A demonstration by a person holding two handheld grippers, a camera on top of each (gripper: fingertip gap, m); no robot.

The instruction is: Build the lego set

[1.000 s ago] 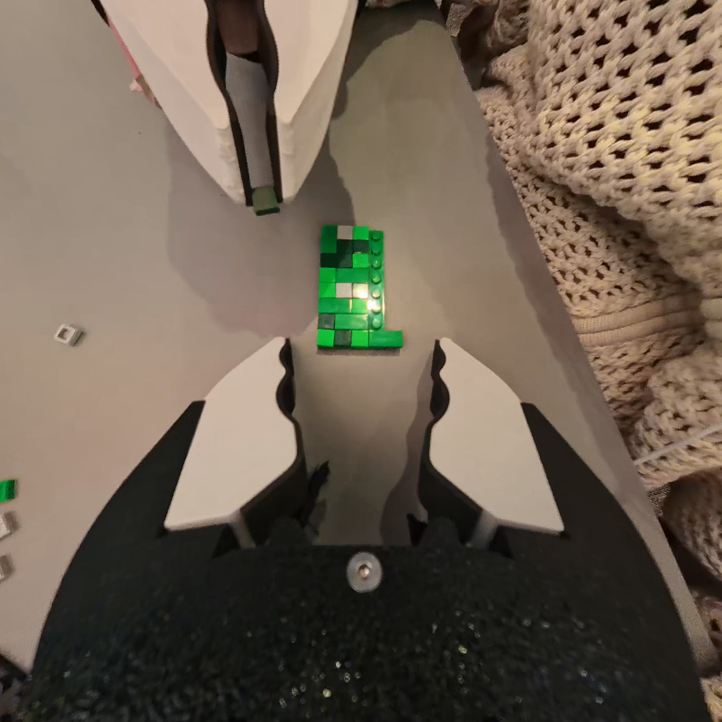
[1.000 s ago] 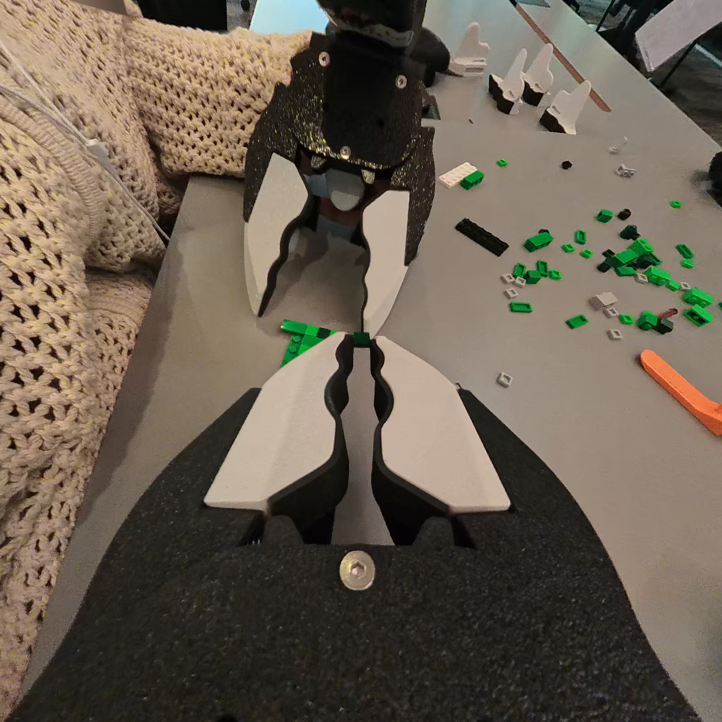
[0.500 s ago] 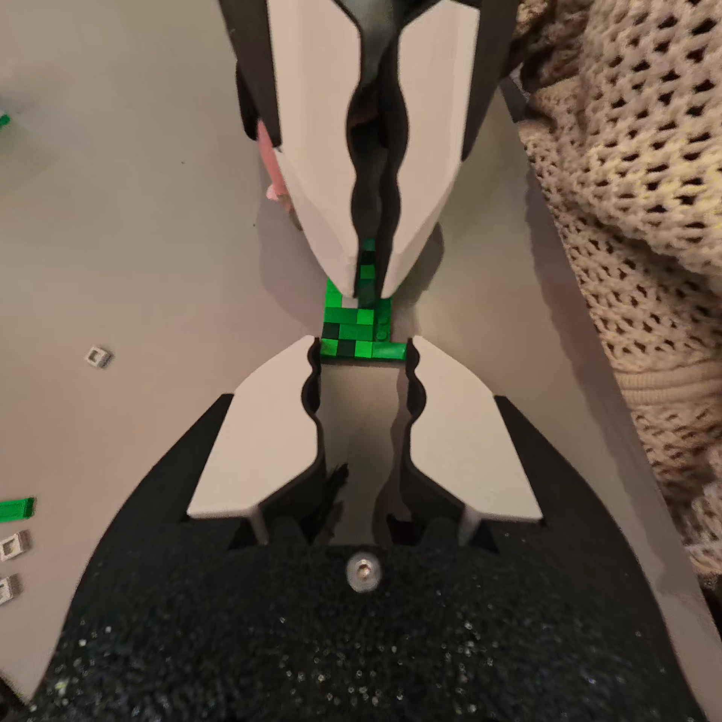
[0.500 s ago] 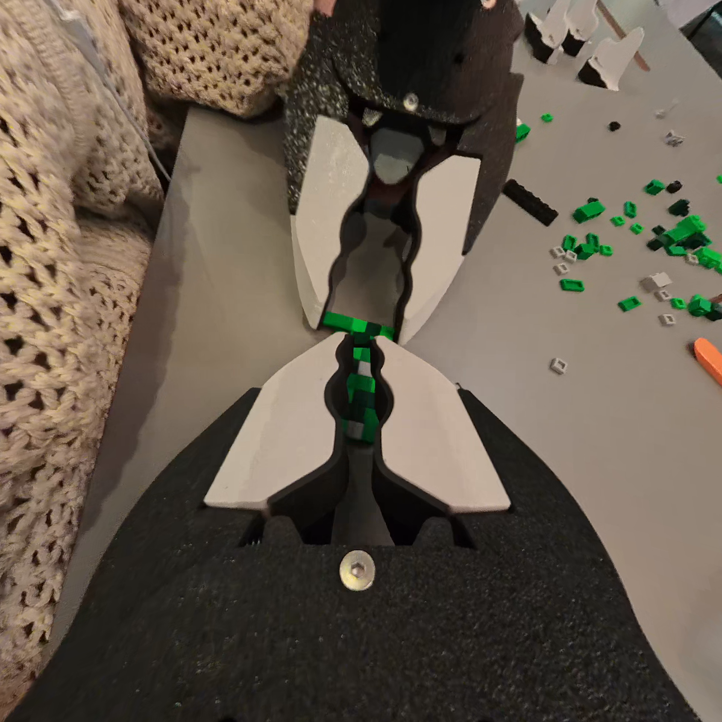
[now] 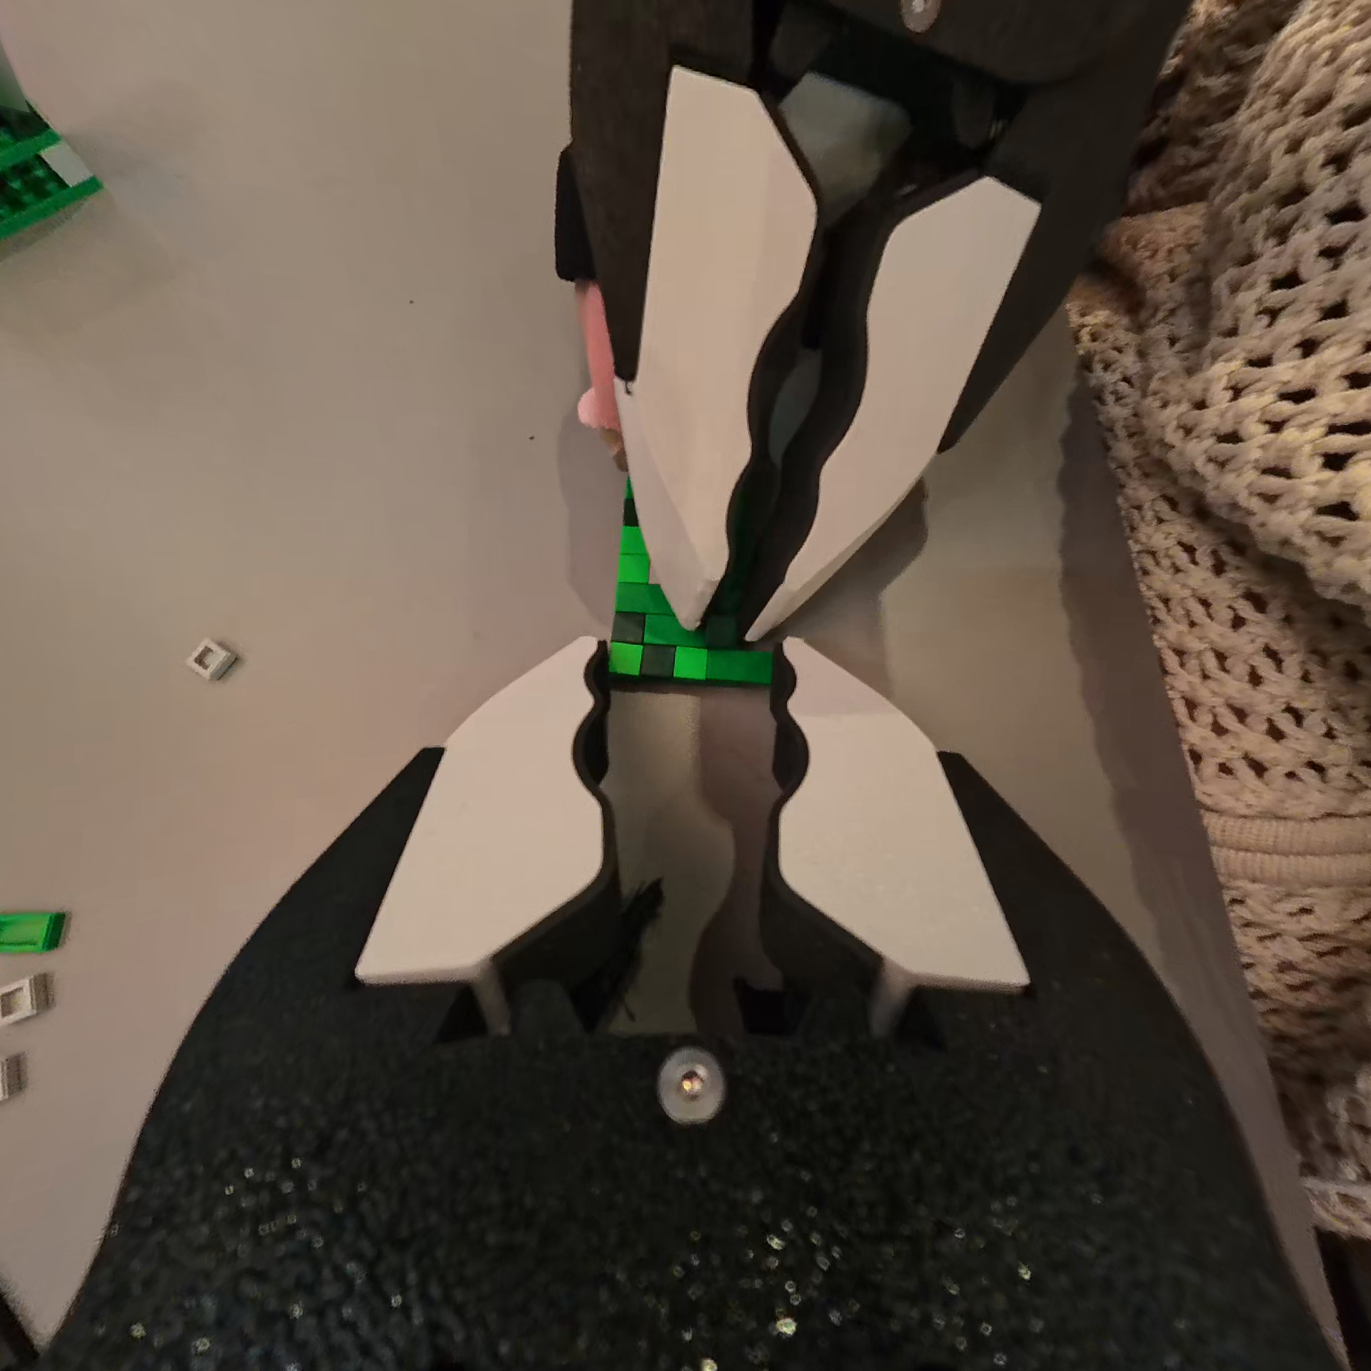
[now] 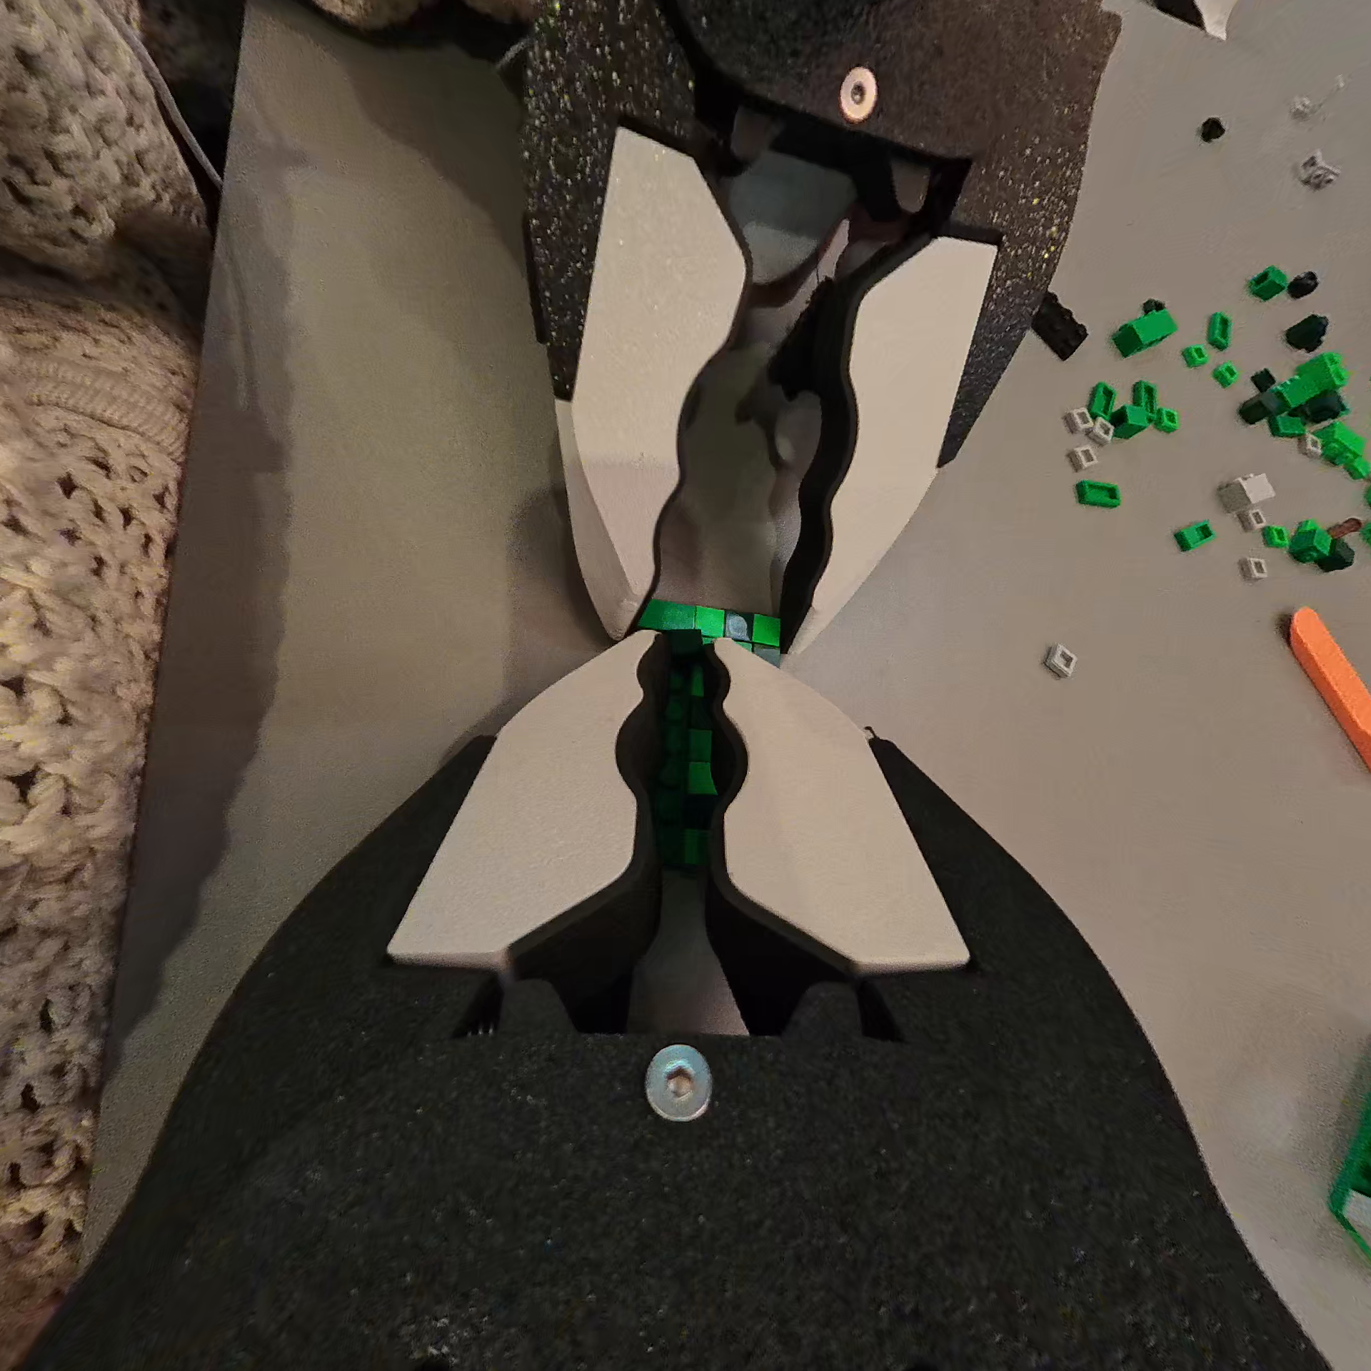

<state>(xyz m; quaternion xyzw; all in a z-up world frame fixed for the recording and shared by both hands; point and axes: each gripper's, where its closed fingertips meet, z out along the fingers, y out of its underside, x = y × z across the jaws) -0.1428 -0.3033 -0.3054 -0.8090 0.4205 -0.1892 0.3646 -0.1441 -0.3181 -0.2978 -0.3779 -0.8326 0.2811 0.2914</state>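
Mid-build: left tool (image 5: pixel 690 660) clamps the green panel's (image 5: pixel 690 662) end; right tool (image 6: pixel 686 645) nearly closed, pressing a brick (image 6: pixel 686 642) onto it. Loose bricks (image 6: pixel 1291 415) remain upper right.

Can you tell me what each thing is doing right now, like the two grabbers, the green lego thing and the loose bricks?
left gripper: jaws closed onto the wide near end of the green build.
right gripper: jaws nearly shut, pinching a small dark green brick over the build.
green lego build: lying flat on the grey table, partly built.
loose bricks: scattered on the table, untouched.
orange tool: lying flat, unused.
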